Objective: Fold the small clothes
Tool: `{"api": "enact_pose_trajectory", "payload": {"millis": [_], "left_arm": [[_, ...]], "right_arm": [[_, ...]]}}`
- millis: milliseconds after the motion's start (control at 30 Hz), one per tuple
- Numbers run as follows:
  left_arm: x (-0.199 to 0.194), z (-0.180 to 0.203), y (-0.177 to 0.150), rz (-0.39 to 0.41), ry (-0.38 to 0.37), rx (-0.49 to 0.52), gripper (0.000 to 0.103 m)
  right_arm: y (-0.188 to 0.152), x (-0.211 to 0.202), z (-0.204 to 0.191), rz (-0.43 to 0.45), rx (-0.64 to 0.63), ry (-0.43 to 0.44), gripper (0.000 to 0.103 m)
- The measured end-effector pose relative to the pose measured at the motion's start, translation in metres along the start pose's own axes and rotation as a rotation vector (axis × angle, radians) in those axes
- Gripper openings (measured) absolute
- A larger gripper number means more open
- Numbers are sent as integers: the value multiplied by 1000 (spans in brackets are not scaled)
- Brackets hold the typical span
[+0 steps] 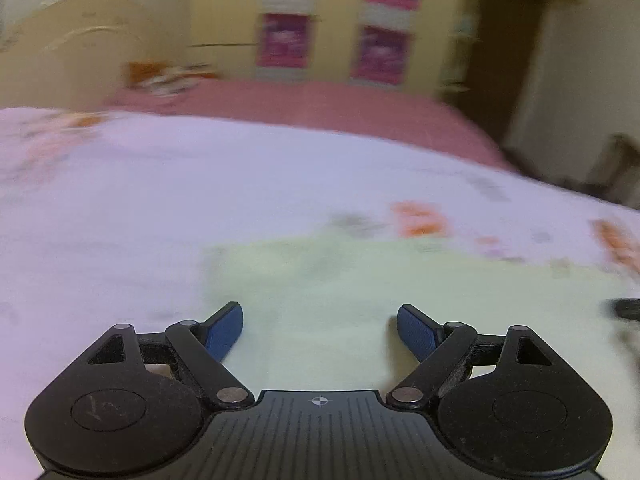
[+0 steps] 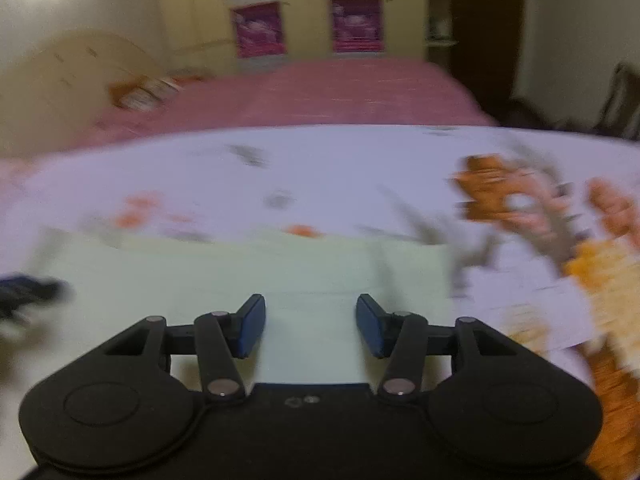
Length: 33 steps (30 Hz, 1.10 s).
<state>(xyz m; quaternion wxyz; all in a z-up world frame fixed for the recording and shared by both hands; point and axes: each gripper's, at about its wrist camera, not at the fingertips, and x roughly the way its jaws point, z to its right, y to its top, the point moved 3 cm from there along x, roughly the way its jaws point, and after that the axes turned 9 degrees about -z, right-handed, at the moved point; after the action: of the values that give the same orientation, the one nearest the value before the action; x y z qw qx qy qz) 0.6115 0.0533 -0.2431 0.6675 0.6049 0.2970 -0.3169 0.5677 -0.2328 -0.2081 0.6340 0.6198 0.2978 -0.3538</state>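
Observation:
A pale green garment (image 1: 360, 300) lies flat on a white sheet with orange flower print. In the left wrist view my left gripper (image 1: 320, 320) hovers over the garment's near left part, open and empty, blue pads apart. The garment also shows in the right wrist view (image 2: 240, 272), where my right gripper (image 2: 311, 316) is open and empty above its near right part. The other gripper shows as a dark blur at the right edge of the left view (image 1: 624, 308) and the left edge of the right view (image 2: 28, 288). Both views are motion-blurred.
The white flowered sheet (image 1: 140, 200) covers the near surface. Behind it is a pink bed cover (image 2: 320, 92) with an orange-and-white item (image 2: 144, 92) near the cream headboard (image 2: 72, 72). Cupboards with pink panels stand at the back. A dark doorway (image 1: 500, 60) is at right.

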Motion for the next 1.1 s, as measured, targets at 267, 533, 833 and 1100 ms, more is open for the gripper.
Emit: {"api": "enact_pose_trajectory", "payload": {"millis": [267,533,833,1100], "left_arm": [[-26,-15,-11,54,-36,-96,85],[-33,31,-26,25,-94,61,85],[-53,33,-33,-24,19,103,85],[-72,49,-55,-7,-30,186,85]], "right_arm": [[1,-25,31,44,143,6,48],[2,-28,-34,36,-2,111,49],[-21,-26,-20,0,5,41,50],[-44,-66,-57,25,-47,157,51]]}}
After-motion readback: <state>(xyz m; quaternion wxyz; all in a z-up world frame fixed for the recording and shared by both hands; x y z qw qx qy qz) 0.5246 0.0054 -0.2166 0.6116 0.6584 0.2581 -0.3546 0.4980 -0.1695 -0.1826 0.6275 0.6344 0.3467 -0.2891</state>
